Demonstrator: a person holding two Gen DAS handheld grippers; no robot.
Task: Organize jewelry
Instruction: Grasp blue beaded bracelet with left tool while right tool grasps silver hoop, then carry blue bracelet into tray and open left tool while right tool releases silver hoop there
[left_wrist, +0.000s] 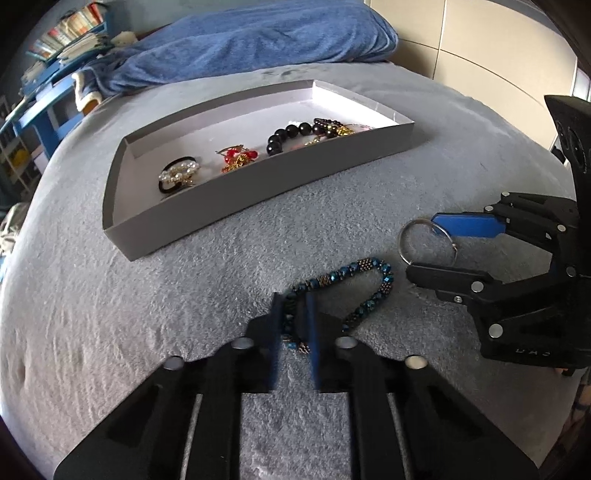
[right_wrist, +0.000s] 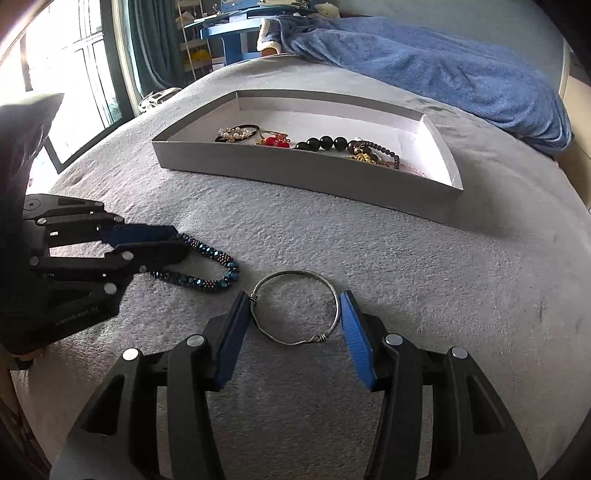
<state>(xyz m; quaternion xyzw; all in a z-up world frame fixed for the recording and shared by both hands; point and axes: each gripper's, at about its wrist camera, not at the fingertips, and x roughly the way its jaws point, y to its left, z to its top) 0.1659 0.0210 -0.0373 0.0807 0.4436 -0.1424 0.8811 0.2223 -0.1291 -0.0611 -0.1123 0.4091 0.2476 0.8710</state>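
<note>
Nearest to me, my left claw is clenched on the blue beaded bracelet, its fingers pinching one side of the loop while the rest lies on the grey bedcover. Just beside it, my right claw stands spread wide around the silver wire bangle, which lies flat on the bedcover between the blue pads; both pads sit against the ring's edges, but I cannot tell whether they press it.

Farther out sits the shallow grey tray, white inside. It holds a pearl hair tie at its left, a red and gold piece next, then a black bead bracelet and a tangle of dark beads with gold.

Beyond the tray a blue blanket lies bunched at the far side of the bed.
</note>
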